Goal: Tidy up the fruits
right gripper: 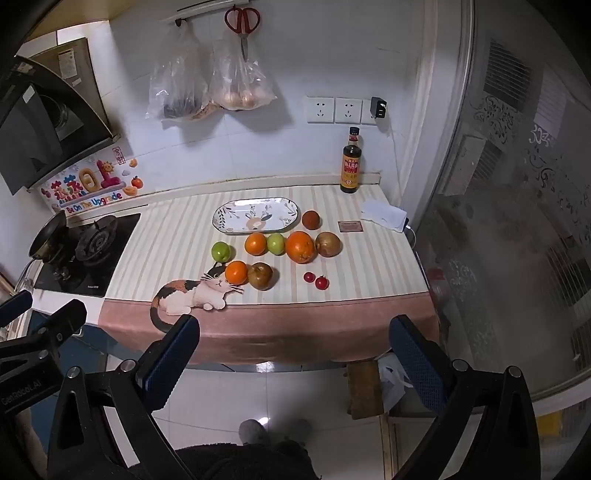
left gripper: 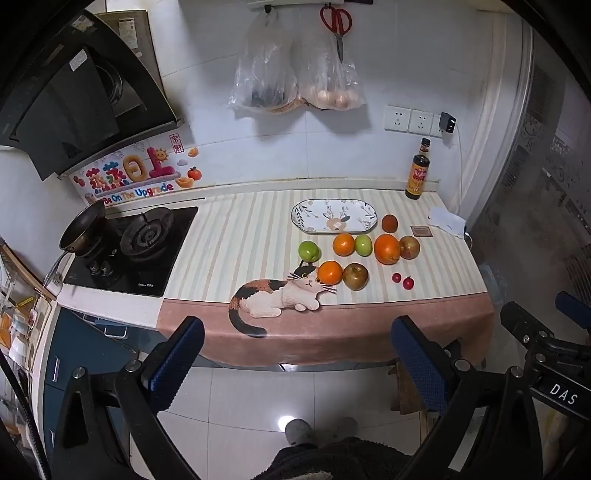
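Observation:
Several fruits lie loose on the striped cloth in front of an empty oval plate [left gripper: 334, 216] [right gripper: 255, 215]: oranges [left gripper: 386, 249] [right gripper: 300, 246], green apples [left gripper: 308, 251] [right gripper: 221, 252], brown fruits [left gripper: 355, 276] [right gripper: 260, 276] and two small red fruits [left gripper: 407, 283] [right gripper: 321, 283]. My left gripper [left gripper: 295, 360] is open and empty, held back from the counter's front edge. My right gripper [right gripper: 295, 356] is open and empty too, beside the left one. The right gripper also shows at the right edge of the left wrist view [left gripper: 546, 332].
A gas hob [left gripper: 133, 251] [right gripper: 83, 254] with a pan [left gripper: 83, 229] is left of the cloth. A sauce bottle [left gripper: 417, 171] [right gripper: 351, 162] stands at the back wall, a white cloth [right gripper: 384, 215] near it. Plastic bags [right gripper: 207, 81] and scissors [left gripper: 336, 27] hang above. A glass door [right gripper: 517, 203] is at the right.

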Action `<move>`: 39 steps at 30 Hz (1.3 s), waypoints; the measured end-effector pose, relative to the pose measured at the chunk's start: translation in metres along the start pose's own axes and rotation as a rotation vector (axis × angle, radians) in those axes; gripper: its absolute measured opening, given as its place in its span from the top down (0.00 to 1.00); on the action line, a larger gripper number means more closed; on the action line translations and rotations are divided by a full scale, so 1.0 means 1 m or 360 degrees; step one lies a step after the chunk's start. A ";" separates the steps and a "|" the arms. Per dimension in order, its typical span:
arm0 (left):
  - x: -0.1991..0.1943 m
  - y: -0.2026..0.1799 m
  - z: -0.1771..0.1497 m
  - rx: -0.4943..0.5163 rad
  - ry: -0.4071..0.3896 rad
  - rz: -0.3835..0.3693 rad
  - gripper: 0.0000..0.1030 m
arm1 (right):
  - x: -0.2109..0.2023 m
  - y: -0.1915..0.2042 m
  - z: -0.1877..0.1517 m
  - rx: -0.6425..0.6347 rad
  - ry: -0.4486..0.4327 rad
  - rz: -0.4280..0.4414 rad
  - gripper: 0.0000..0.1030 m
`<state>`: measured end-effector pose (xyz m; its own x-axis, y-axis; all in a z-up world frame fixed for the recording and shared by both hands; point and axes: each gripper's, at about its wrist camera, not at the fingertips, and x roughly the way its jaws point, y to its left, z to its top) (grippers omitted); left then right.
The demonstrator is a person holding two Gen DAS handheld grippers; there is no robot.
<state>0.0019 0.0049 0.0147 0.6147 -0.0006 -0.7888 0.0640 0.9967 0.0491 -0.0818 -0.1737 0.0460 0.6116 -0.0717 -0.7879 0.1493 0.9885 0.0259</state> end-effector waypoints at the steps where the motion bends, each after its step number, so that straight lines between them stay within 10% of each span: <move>1: 0.000 0.000 0.000 0.0000 0.0000 0.0000 0.00 | 0.000 0.000 0.000 0.0001 0.0001 0.0000 0.00; 39: 0.026 0.025 0.008 -0.0061 -0.0126 0.0070 0.00 | 0.006 -0.002 0.005 0.0079 -0.0135 0.0036 0.00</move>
<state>0.0259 0.0288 0.0009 0.6766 0.0385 -0.7353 0.0064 0.9983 0.0582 -0.0748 -0.1772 0.0447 0.6787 -0.0625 -0.7318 0.1717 0.9823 0.0754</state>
